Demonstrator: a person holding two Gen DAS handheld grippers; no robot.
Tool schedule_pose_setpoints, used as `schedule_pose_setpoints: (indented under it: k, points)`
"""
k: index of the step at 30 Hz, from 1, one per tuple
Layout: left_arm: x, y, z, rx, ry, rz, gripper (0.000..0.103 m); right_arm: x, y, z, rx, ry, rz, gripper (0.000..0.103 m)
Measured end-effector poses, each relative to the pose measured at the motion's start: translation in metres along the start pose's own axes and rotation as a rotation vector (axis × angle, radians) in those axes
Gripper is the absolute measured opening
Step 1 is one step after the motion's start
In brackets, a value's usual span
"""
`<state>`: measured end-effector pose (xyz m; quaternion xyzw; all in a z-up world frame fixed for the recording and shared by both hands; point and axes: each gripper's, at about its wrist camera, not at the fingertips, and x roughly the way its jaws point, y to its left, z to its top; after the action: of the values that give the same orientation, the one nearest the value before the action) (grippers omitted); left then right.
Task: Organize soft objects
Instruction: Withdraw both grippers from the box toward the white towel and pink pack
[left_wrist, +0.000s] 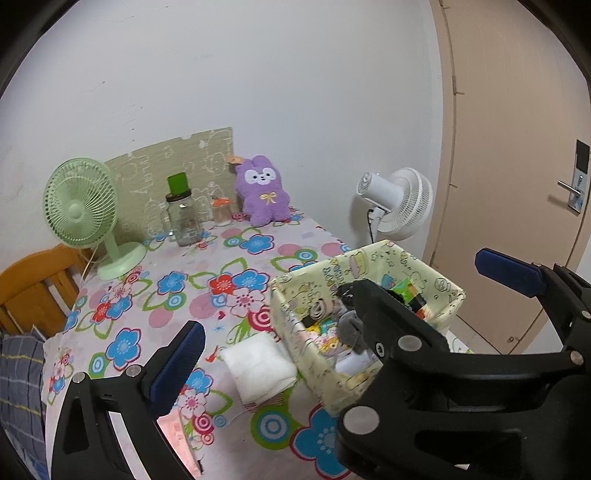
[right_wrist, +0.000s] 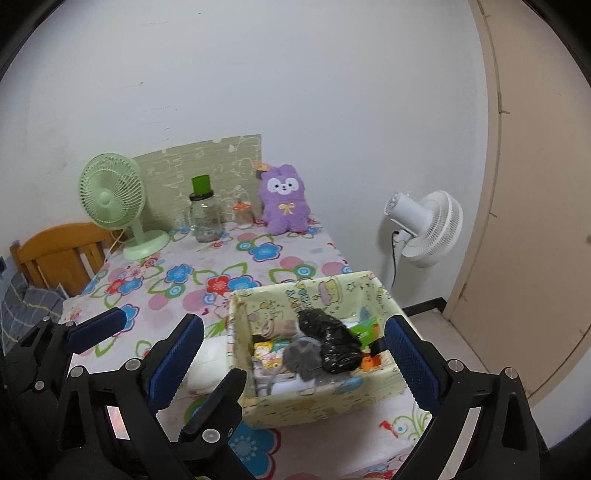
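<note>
The folded white cloth (left_wrist: 258, 365) lies on the tabletop (left_wrist: 229, 258), touching the box (left_wrist: 369, 258). It looks light and floppy, so pinch its thick folded edge. Both grippers' jaws are wide apart, holding nothing.

A matt fabric storage box (right_wrist: 314, 400) with cartoon print holds a glossy, crinkled black plastic bag (right_wrist: 332, 341) and soft grey cloth (right_wrist: 301, 356). A white terry towel (left_wrist: 258, 367) looks fluffy. The floral tablecloth (left_wrist: 177, 291) appears smooth. At the far end sit a fuzzy purple plush rabbit (left_wrist: 263, 192), a clear glass jar (left_wrist: 183, 221) and a smooth green plastic fan (left_wrist: 81, 206).
</note>
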<state>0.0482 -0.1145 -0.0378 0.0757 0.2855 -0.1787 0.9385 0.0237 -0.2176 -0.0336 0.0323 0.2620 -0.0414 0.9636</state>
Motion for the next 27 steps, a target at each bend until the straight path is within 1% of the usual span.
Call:
schedule_pose_setpoints:
  k: [4, 8, 14, 20, 24, 27]
  points:
    - [-0.002, 0.011, -0.006, -0.014, -0.003, 0.015, 0.103, -0.002, 0.013, -0.004, -0.016, -0.001, 0.014, 0.100]
    - [-0.006, 0.022, -0.013, -0.023, -0.014, 0.046, 0.103, -0.004, 0.026, -0.009, -0.020, -0.022, -0.015, 0.100]
    - [-0.007, 0.040, -0.025, -0.052, -0.009, 0.067, 0.103, 0.001, 0.043, -0.015, -0.037, -0.004, 0.031, 0.100]
    - [-0.007, 0.056, -0.037, -0.085, -0.018, 0.087, 0.103, 0.007, 0.060, -0.022, -0.055, 0.004, 0.056, 0.100]
    - [-0.006, 0.064, -0.044, -0.091, -0.024, 0.106, 0.103, 0.013, 0.069, -0.026, -0.055, 0.030, 0.071, 0.100]
    - [-0.005, 0.070, -0.049, -0.099, -0.015, 0.105, 0.103, 0.016, 0.075, -0.031, -0.063, 0.026, 0.078, 0.100]
